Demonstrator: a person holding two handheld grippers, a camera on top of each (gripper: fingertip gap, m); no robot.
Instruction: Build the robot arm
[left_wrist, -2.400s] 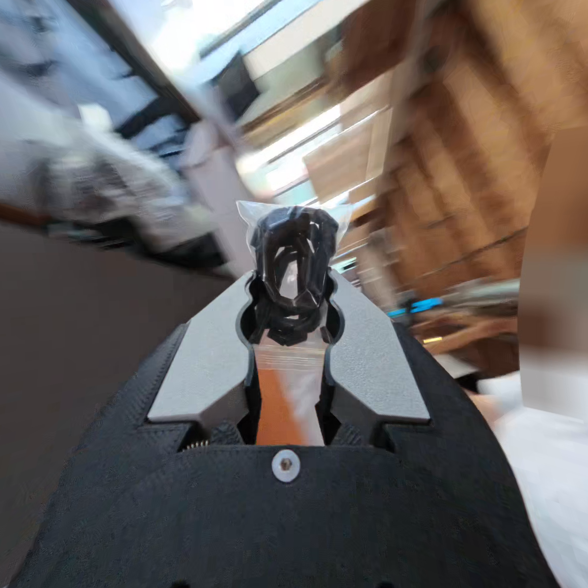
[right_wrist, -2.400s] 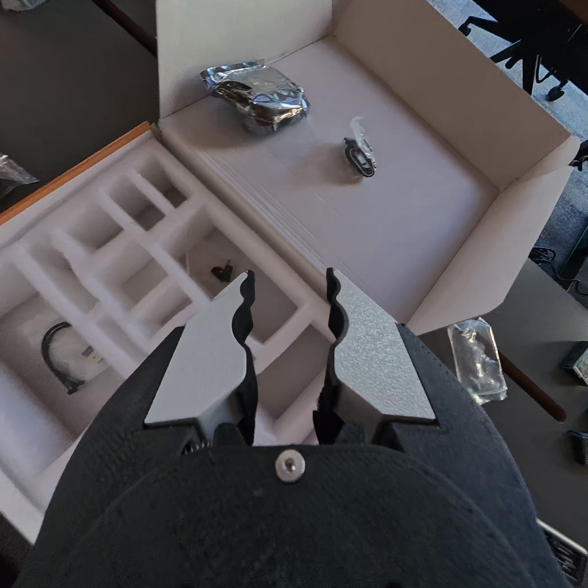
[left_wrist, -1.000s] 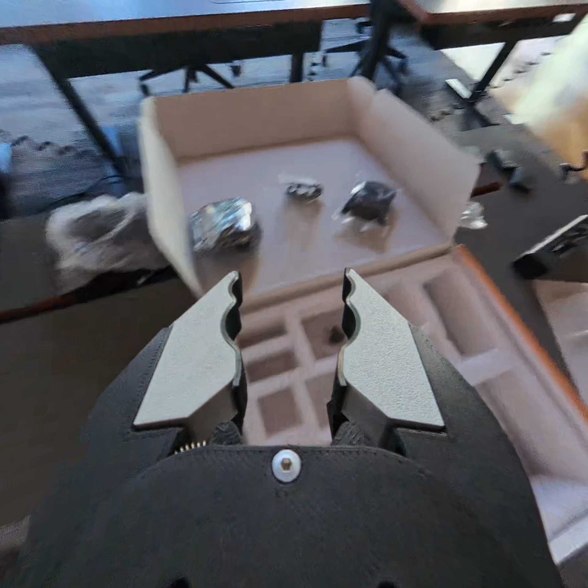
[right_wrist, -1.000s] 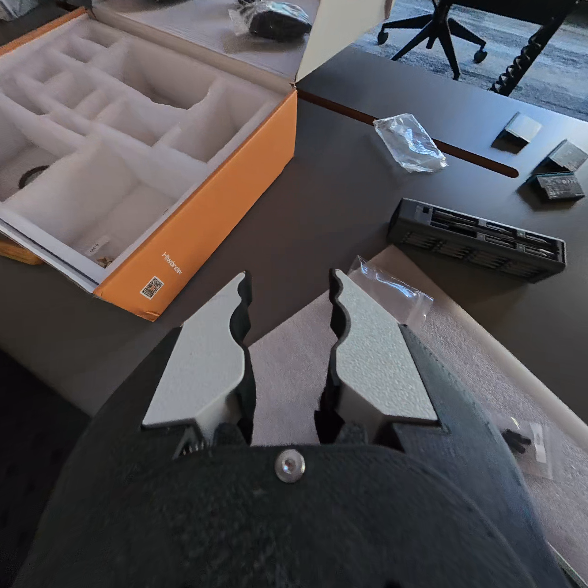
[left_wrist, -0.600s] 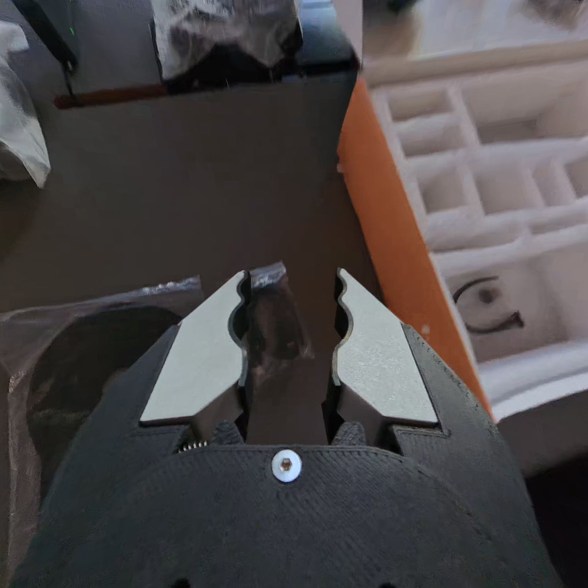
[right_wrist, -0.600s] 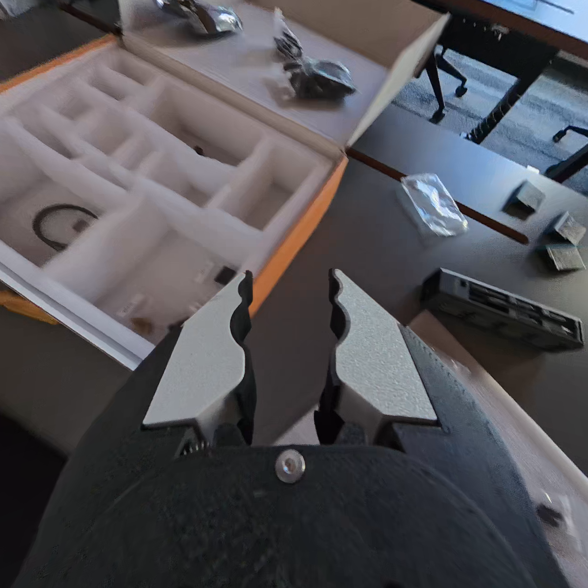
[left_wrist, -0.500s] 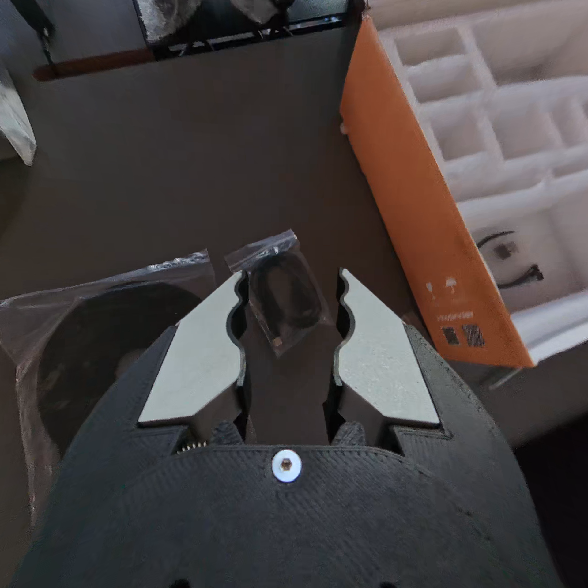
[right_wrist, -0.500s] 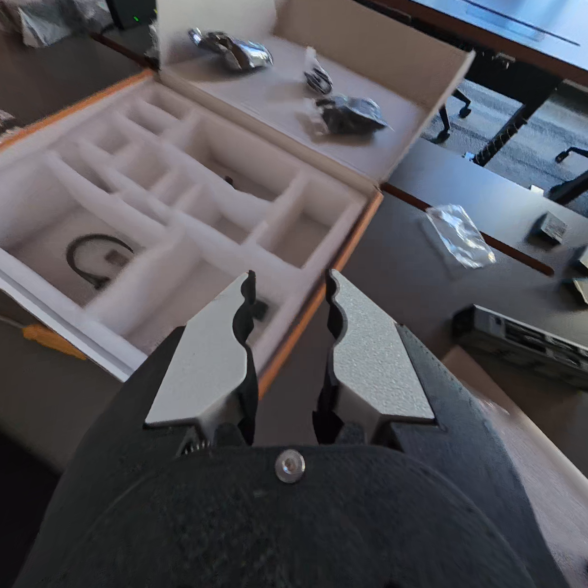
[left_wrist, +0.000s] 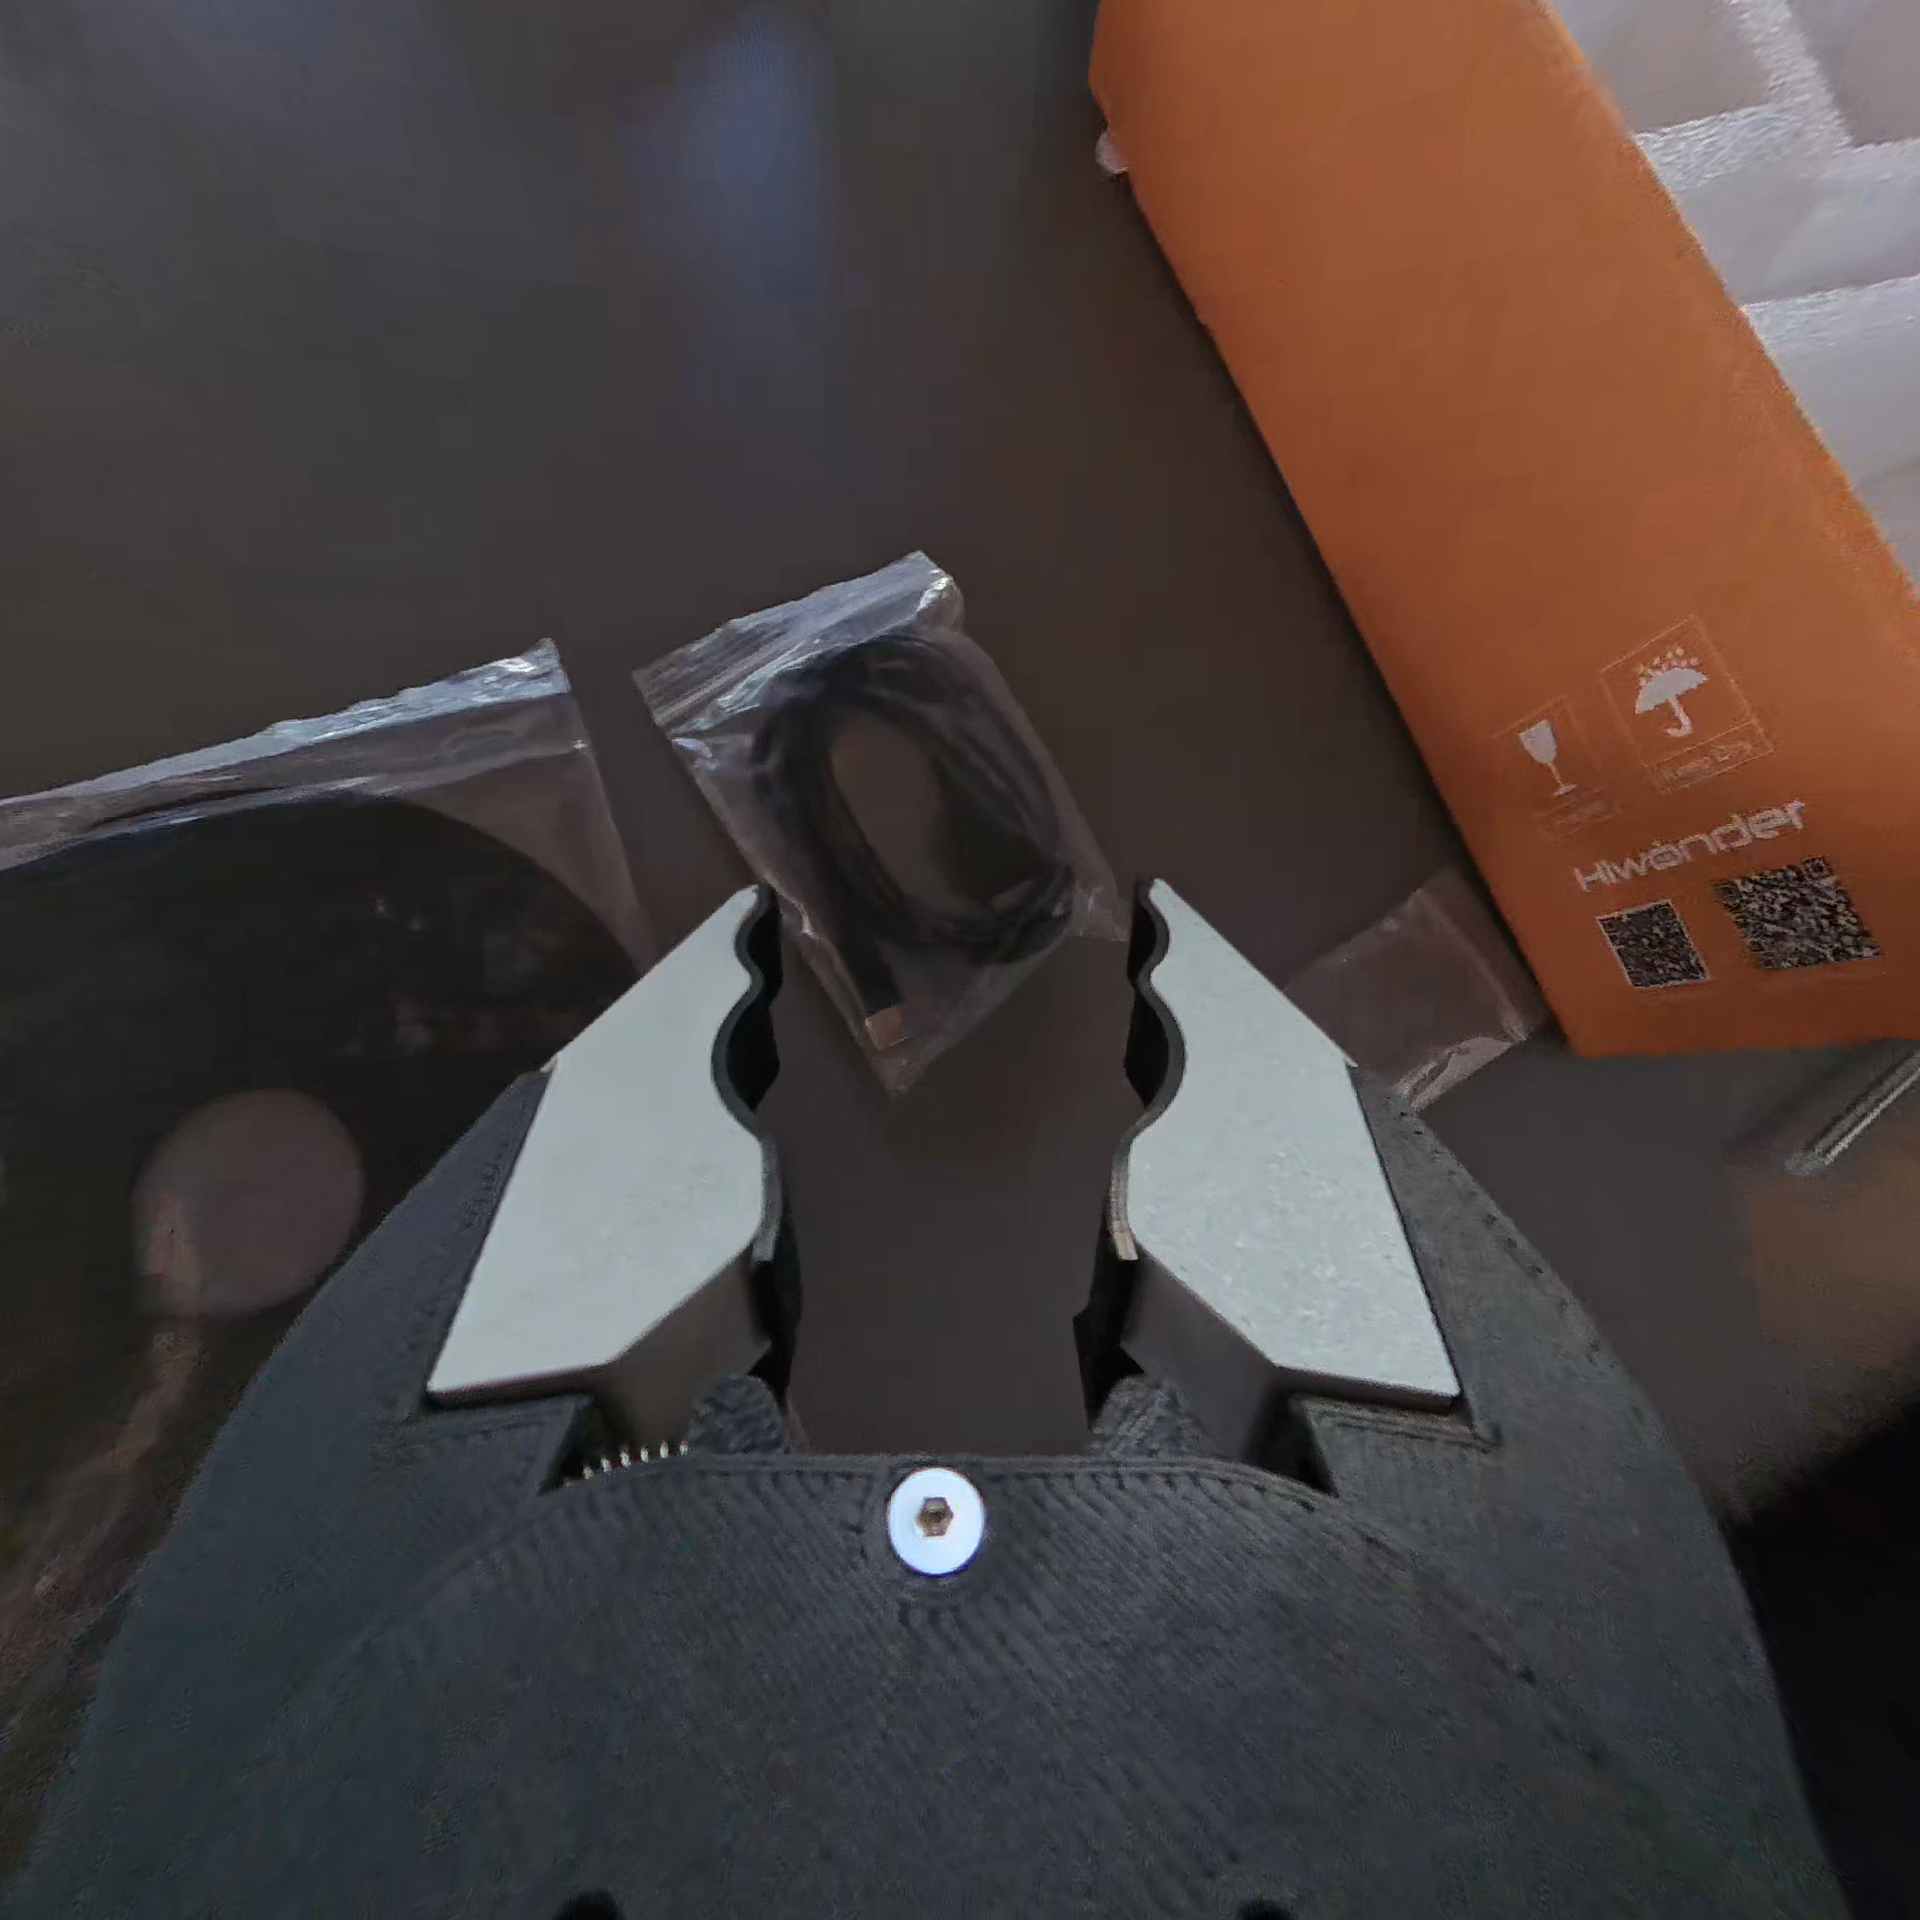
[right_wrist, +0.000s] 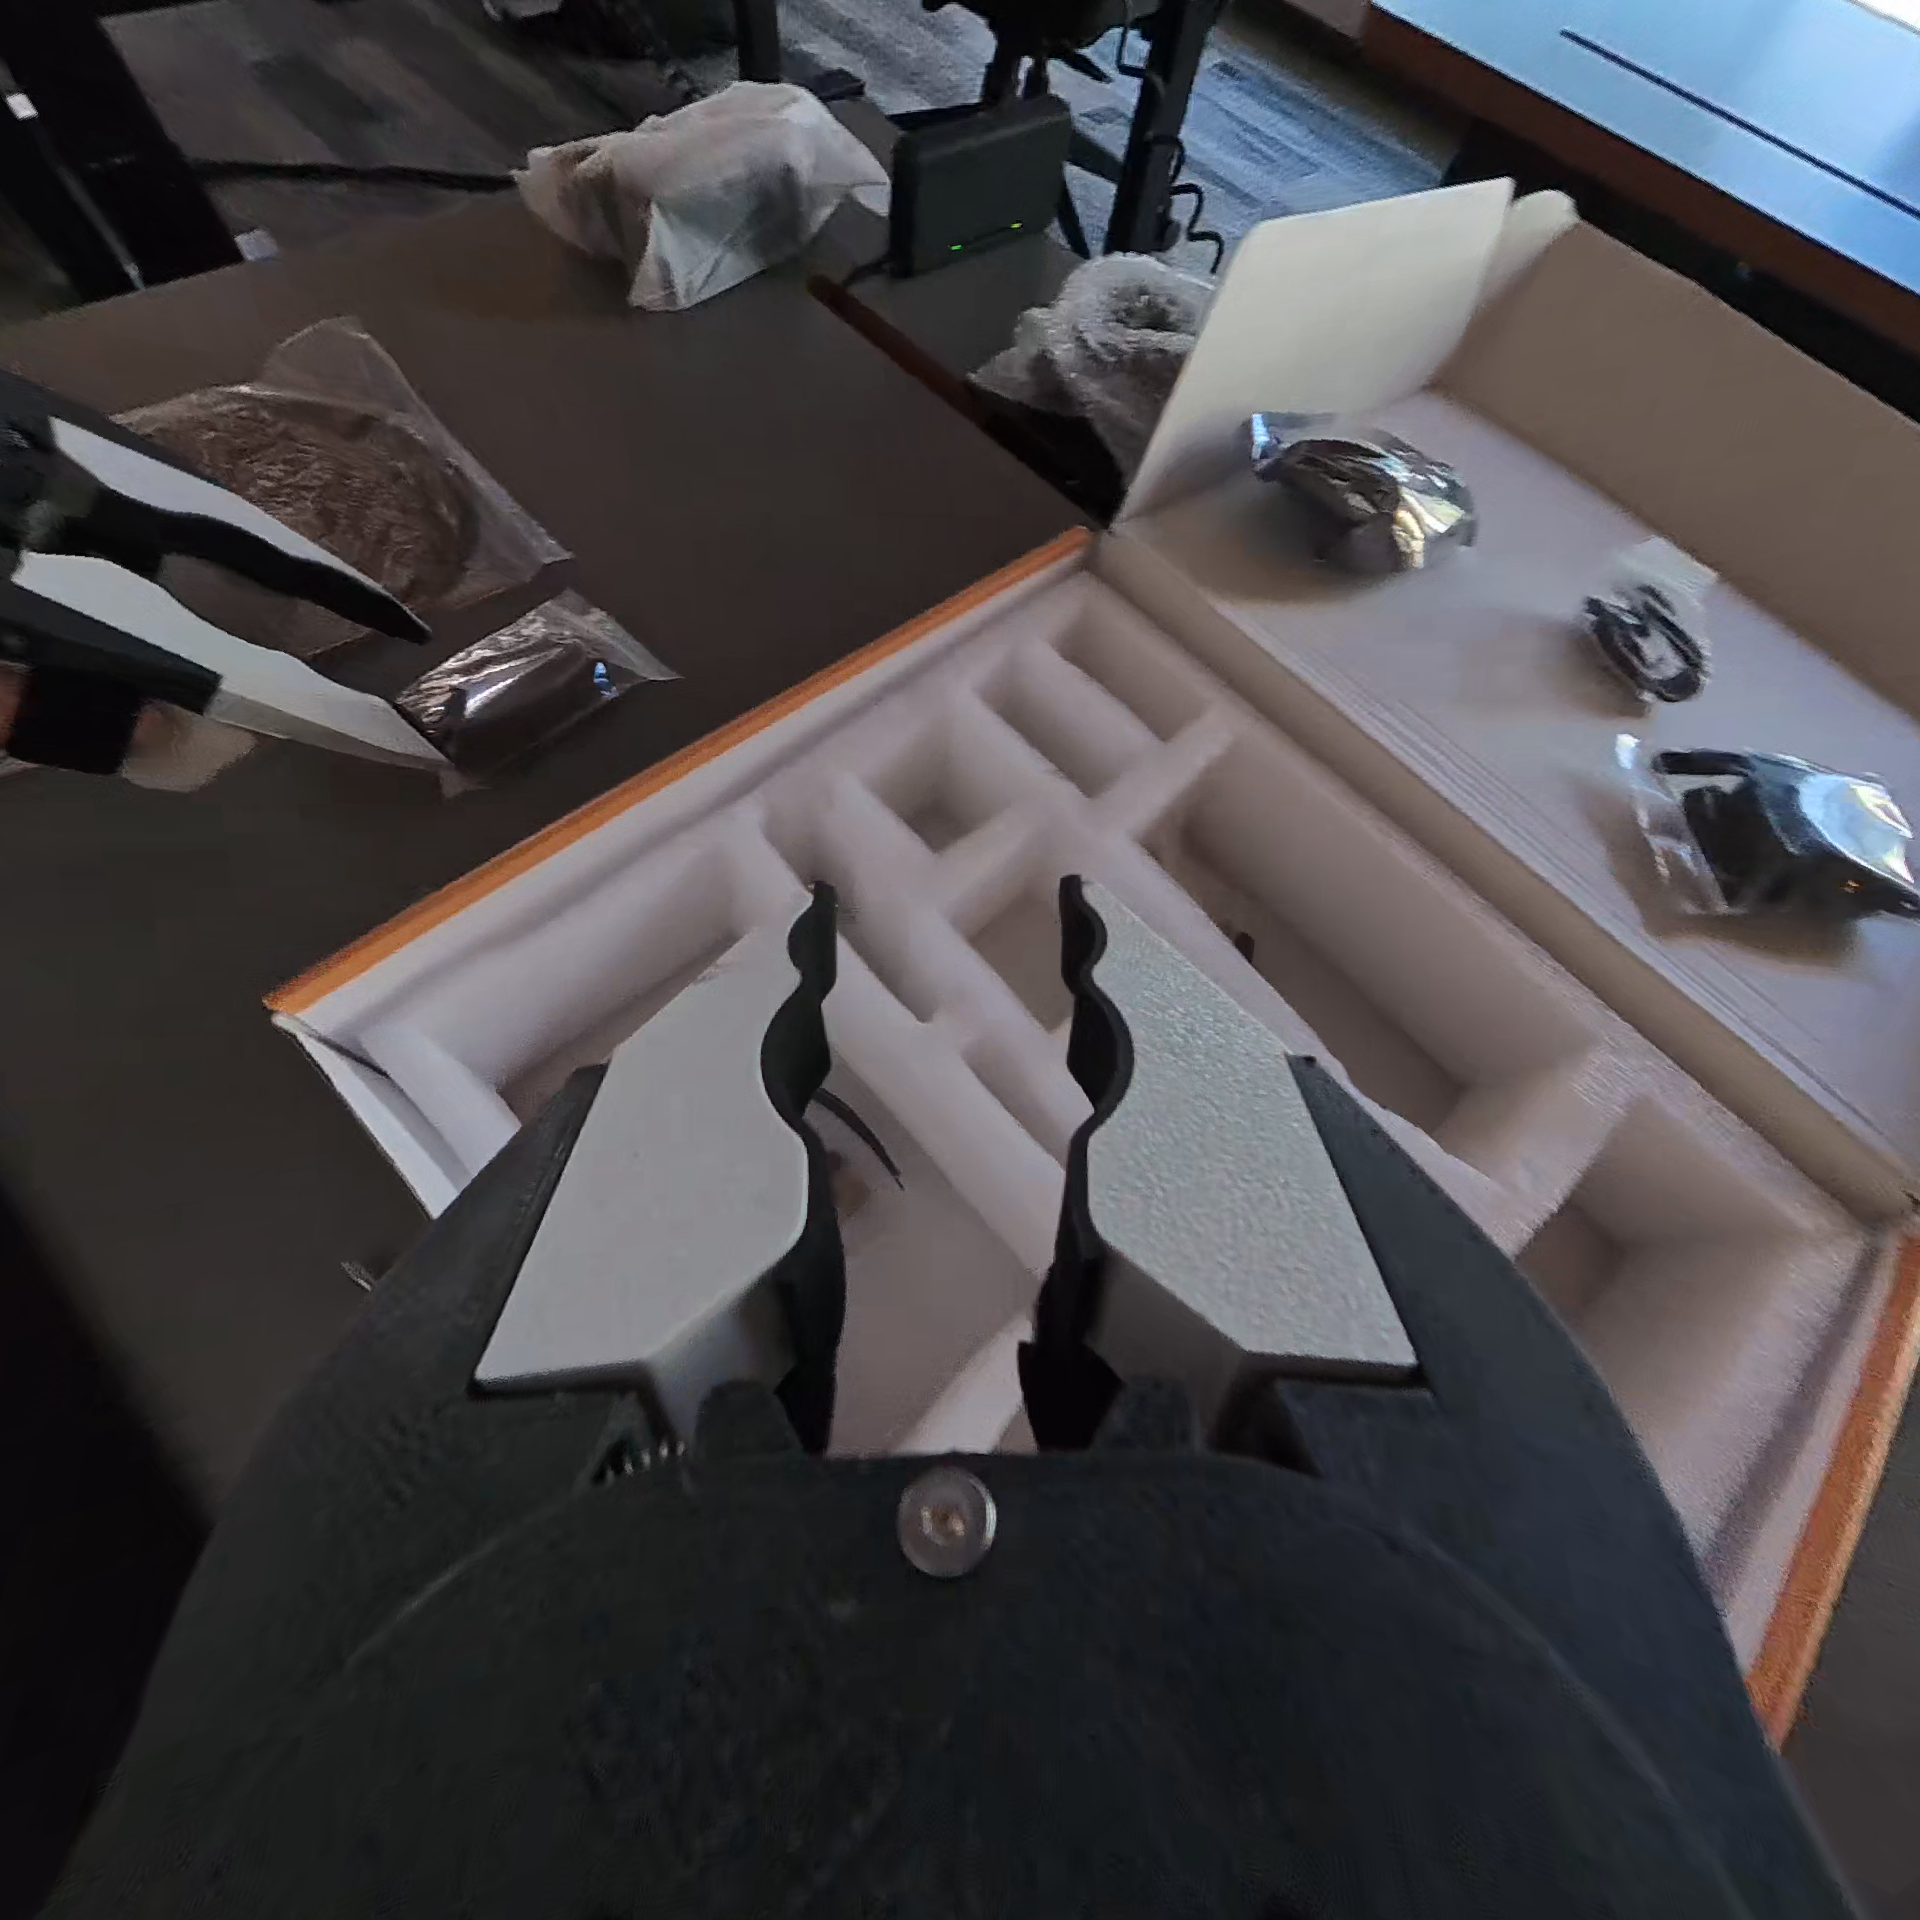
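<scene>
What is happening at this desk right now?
A person holds two grippers. The left gripper is open just above a small clear bag of black cable lying on the dark table, beside an orange box. The right gripper is open over the box's white foam insert, holding nothing.
</scene>
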